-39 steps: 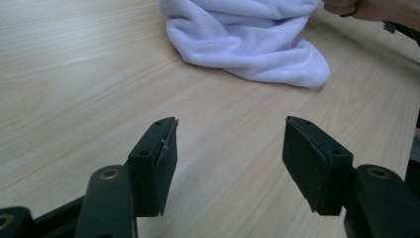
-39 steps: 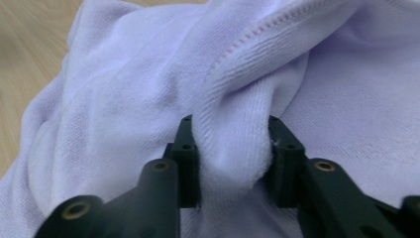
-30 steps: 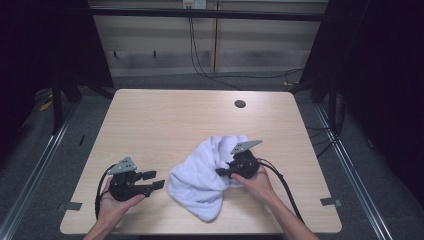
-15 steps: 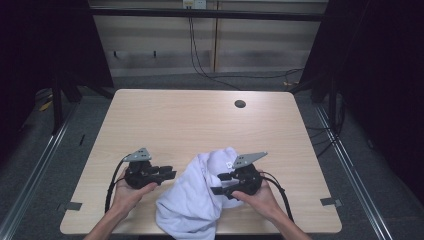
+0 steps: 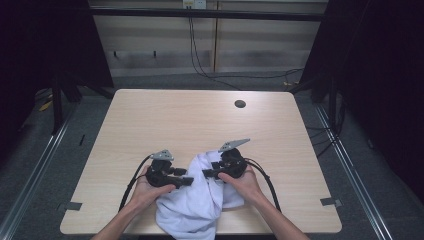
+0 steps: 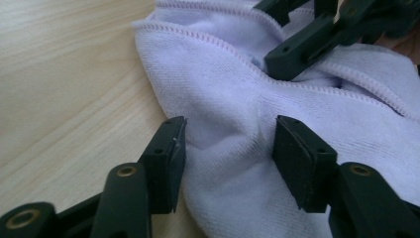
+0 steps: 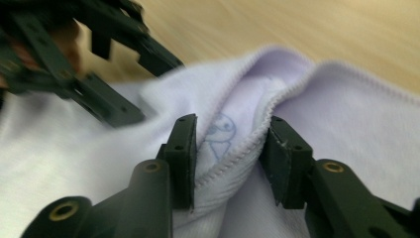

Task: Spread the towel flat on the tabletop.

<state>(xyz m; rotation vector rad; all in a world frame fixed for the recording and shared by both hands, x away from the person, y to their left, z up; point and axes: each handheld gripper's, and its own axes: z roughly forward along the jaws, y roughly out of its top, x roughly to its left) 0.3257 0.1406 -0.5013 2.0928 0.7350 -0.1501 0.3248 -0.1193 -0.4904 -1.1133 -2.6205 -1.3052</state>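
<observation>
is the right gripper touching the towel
Touching. The right gripper view shows the right gripper straddling a hemmed fold of the towel, cloth against both pads.

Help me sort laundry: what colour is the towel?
White towel with a faint lilac cast, clearest in the left gripper view.

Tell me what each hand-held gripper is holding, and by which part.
Right hand-held gripper: jaws around a stitched hem fold of the white towel; a firm clamp cannot be told. Left hand-held gripper: jaws open, straddling a bulge of the cloth, nothing gripped.

One towel (image 5: 197, 210), two tongs, one table (image 5: 165, 120), two hands
</observation>
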